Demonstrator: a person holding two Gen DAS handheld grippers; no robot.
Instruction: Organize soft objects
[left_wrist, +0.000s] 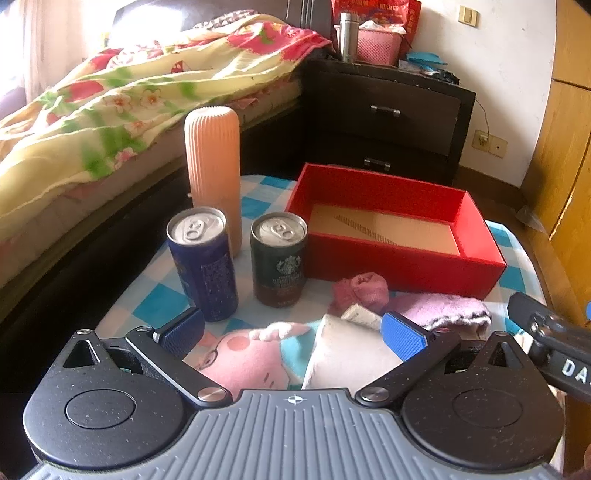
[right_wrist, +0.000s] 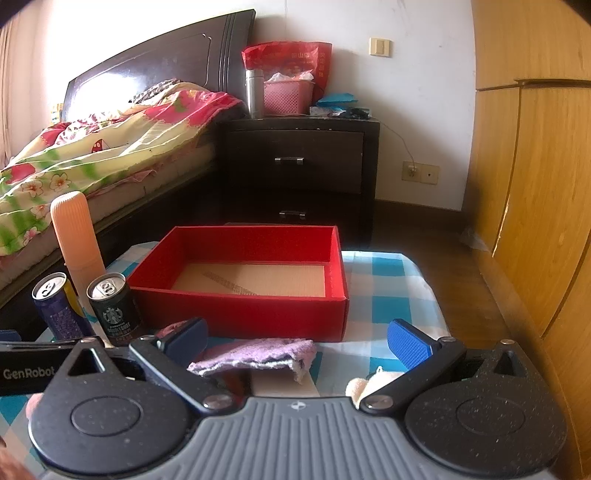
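An empty red box (left_wrist: 399, 258) stands on the checked cloth; it also shows in the right wrist view (right_wrist: 240, 314). In front of it lie a rolled pink cloth (left_wrist: 360, 290), a purple towel (left_wrist: 443, 310) and a white pouch (left_wrist: 347, 354). My left gripper (left_wrist: 293, 334) is open above the white pouch, holding nothing. My right gripper (right_wrist: 297, 341) is open, just above the purple towel (right_wrist: 258, 354). A cream soft piece (right_wrist: 364, 386) lies under its right finger.
A blue can (left_wrist: 203, 258), a dark Starbucks can (left_wrist: 279, 258) and a tall peach ribbed container (left_wrist: 214, 166) stand left of the box. A bed (left_wrist: 92, 122) lies to the left, a dark nightstand (left_wrist: 384, 122) behind, a wooden wardrobe (right_wrist: 535, 184) to the right.
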